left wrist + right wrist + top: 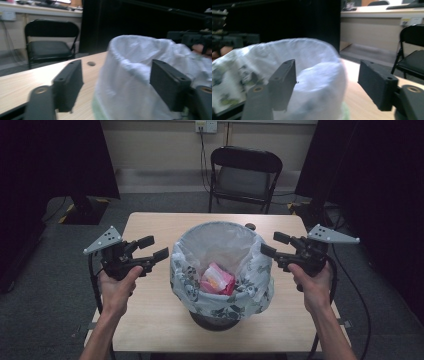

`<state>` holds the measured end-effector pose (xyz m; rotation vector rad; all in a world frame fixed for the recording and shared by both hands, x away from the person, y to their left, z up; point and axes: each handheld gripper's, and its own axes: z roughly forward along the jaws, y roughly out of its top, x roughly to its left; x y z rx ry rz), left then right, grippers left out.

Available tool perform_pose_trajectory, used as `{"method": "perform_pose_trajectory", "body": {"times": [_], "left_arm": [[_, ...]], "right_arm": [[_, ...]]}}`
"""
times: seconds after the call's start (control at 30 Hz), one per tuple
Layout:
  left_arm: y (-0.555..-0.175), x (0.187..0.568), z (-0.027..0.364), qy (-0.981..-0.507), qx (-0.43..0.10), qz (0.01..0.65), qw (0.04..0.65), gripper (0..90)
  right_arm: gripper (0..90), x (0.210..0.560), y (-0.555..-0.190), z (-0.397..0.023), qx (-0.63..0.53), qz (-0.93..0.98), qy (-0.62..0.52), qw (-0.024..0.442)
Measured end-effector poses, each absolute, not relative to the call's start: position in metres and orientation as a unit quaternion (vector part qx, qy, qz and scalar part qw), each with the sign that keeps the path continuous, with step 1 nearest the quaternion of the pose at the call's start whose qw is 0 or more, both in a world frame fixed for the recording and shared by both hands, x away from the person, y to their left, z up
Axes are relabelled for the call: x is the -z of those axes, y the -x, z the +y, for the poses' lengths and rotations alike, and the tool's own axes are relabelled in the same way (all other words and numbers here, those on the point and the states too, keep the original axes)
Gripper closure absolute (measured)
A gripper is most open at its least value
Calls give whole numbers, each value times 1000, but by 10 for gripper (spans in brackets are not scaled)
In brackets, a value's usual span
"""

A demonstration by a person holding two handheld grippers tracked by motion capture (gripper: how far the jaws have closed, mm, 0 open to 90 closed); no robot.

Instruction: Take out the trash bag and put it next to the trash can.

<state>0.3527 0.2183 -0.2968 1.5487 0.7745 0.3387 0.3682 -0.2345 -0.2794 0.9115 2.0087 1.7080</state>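
While a person sits at a pale wooden table point(150, 320) seen from above, a small round waste bin point(216, 320) stands at the table's middle, lined with a white plastic bag point(222, 240) whose patterned edge is folded down over the rim and hangs around the outside; inside the bag, toward the near wall, lies pink and red crumpled rubbish point(218, 280); the dark base of the bin shows just beneath the folded skirt of plastic. The left gripper point(154, 248) hovers just beside the bag's left side, its jaws standing well apart and holding nothing; in the left gripper view the white plastic rises between and beyond the two black jaws, but neither pad presses on it. The right gripper point(275, 244) mirrors it at the bag's right side, jaws likewise wide and empty, close to the rim without gripping it. A black folding chair point(243, 175) stands beyond the far edge of the table, with dark curtains at both sides of the room. As for progress, the liner appears fully seated and turned over the rim, and rubbish is already inside; what seems left is to take hold of the bag's edge on both sides, gather it and lift it out, none of which has begun.
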Motion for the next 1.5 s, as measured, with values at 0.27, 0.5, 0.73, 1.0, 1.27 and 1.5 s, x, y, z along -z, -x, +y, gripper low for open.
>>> {"method": "perform_pose_trajectory", "body": {"times": [0.27,0.5,0.73,1.0,1.27,1.5], "left_arm": [[-354,296,193,-713,-137,317,610,171],[-362,300,187,-717,-119,318,609,154],[-363,296,184,-722,-129,310,605,336],[-355,286,186,-723,-186,311,589,713],[-357,282,186,-724,-169,291,603,896],[-354,253,167,-715,-146,251,636,899]], "right_arm": [[437,283,-358,-217,-545,752,-318,190],[757,278,-368,-223,-550,738,-325,217],[900,274,-372,-221,-566,735,-314,202],[900,268,-372,-215,-596,725,-294,182],[900,266,-373,-208,-602,725,-286,176],[900,242,-371,-199,-621,718,-264,171]]}}
